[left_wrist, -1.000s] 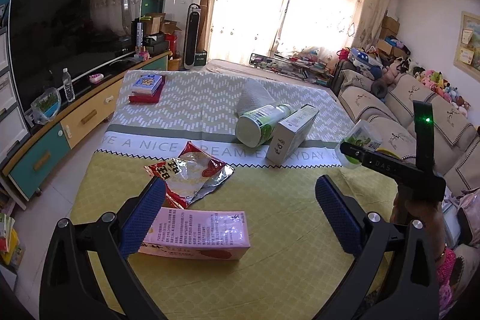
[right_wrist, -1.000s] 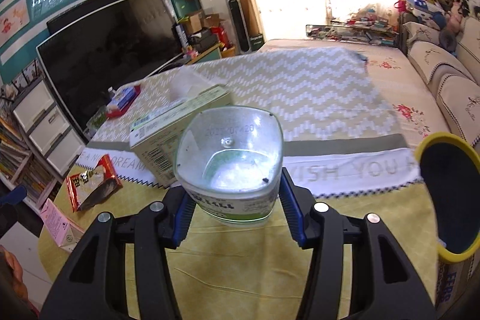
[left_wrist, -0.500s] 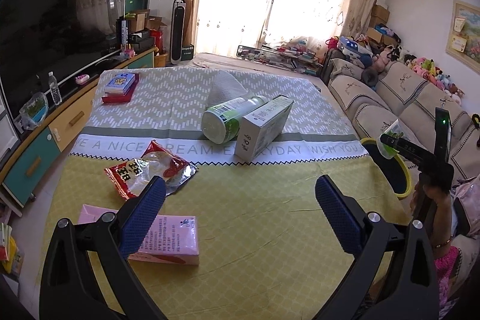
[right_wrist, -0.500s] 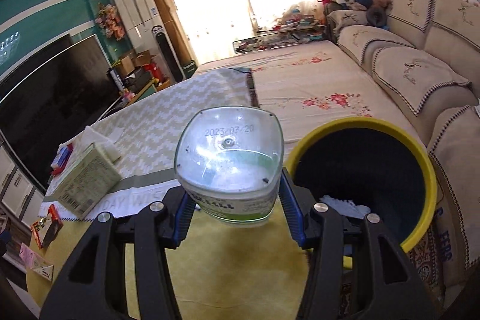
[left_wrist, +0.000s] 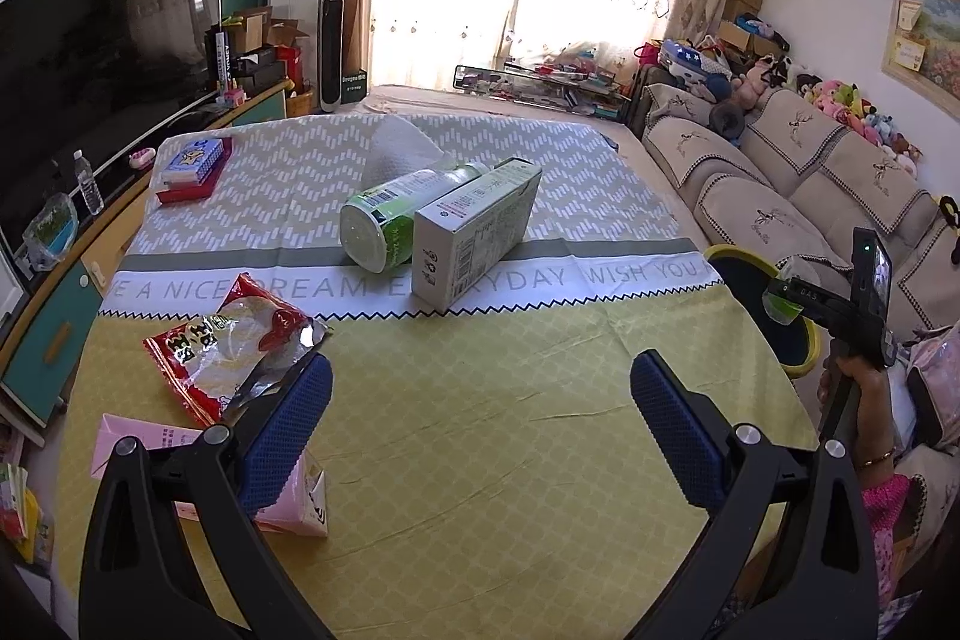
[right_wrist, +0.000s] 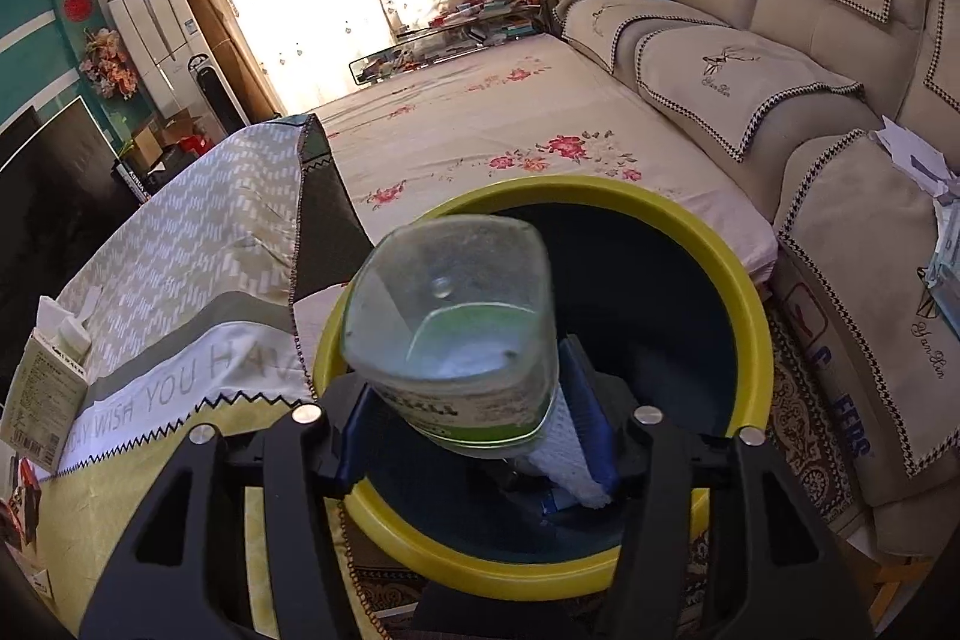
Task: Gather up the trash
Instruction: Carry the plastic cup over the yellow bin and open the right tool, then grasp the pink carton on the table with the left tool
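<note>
Tablecloth edge [right_wrist: 297, 280] beside yellow bin rim [right_wrist: 753, 316], right gripper [right_wrist: 474, 430] jaws just widened around tilted cup [right_wrist: 456, 328]

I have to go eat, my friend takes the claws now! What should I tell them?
Left claw: open, empty, over the table near the pink carton.
Right claw: jaws just opening, open now; the cup sits tilted between them, over the yellow bin.
Done: cup carried to the bin, being let go.
Left: check that the cup drops in. Then bin the snack bag, pink carton, green bottle and box on the table.
</note>
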